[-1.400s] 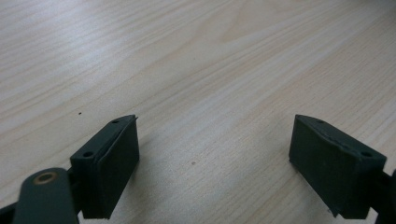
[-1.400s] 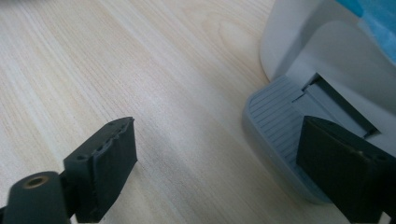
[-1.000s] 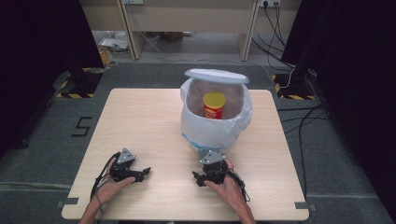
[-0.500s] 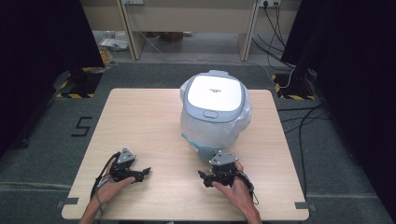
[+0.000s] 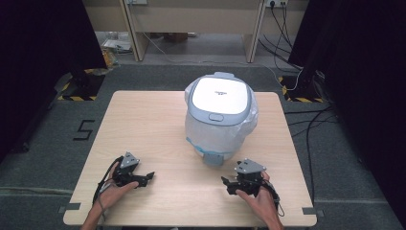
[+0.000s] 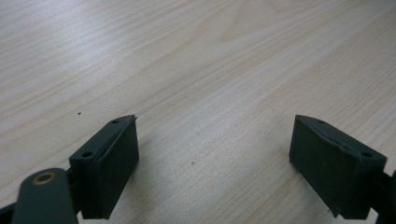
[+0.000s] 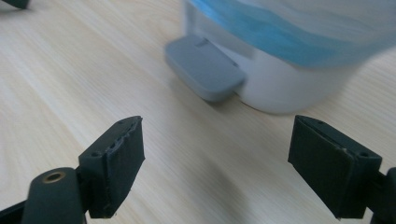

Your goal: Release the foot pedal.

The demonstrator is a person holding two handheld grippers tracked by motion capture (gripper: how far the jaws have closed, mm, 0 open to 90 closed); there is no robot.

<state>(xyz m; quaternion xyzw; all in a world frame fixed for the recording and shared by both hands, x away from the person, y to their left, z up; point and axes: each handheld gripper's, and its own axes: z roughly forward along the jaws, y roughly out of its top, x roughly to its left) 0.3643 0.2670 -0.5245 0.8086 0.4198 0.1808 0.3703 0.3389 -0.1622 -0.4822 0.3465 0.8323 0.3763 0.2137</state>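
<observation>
Bench (image 5: 143,120) carries 1 white bin (image 5: 219,120), lid shut, plastic liner tucked under it, standing mid-bench toward the far side. My 2 grippers rest low near the front edge, likely parked: left gripper (image 5: 143,179) and right gripper (image 5: 229,185) both spread wide, holding nothing. Grey pedal (image 7: 204,68) faces me.

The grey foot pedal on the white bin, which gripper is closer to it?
Right. The right gripper sits just in front of the grey foot pedal, slightly to its right. The left gripper rests farther off to the pedal's left.
</observation>
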